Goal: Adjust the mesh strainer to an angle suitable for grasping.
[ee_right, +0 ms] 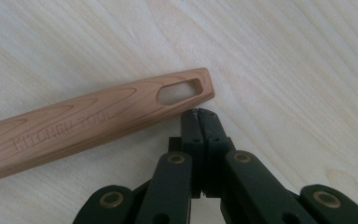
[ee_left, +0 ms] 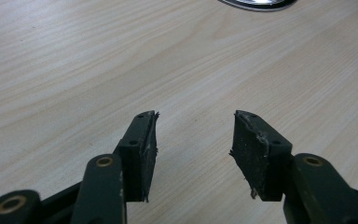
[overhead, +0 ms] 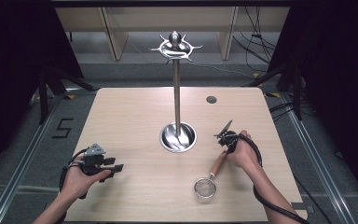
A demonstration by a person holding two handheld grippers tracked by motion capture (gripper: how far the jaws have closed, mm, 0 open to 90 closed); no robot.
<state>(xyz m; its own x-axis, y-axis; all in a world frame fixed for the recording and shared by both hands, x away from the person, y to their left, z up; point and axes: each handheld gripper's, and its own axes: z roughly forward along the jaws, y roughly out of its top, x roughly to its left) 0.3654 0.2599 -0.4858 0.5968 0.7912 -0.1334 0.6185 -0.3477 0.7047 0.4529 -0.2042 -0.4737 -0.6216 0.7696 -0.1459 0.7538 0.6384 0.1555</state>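
While my right claw [ee_right: 200, 113] rests pinched fully closed and empty on the pale wooden desk [overhead: 135, 116], its tips sit just beside the slotted end of the small wire-mesh strainer with the light wooden handle [ee_right: 88, 126], touching nothing that I can make out. The strainer lies flat near my edge of the desk, its round mesh bowl [overhead: 205, 187] closest to me and the handle angling away toward my right hand; the hanging slot at the handle's end faces the claw, which I judge is why I have come in from that end. My left claw [ee_left: 193, 135] hovers low over bare wood at the near left, spread wide and holding nothing, seemingly kept ready to help. Farther off, at the desk's centre, stands the tall polished-steel utensil stand [overhead: 177, 93] on its round dished base, its crown of curved hooks [overhead: 175, 46] empty, a likely home for the strainer.
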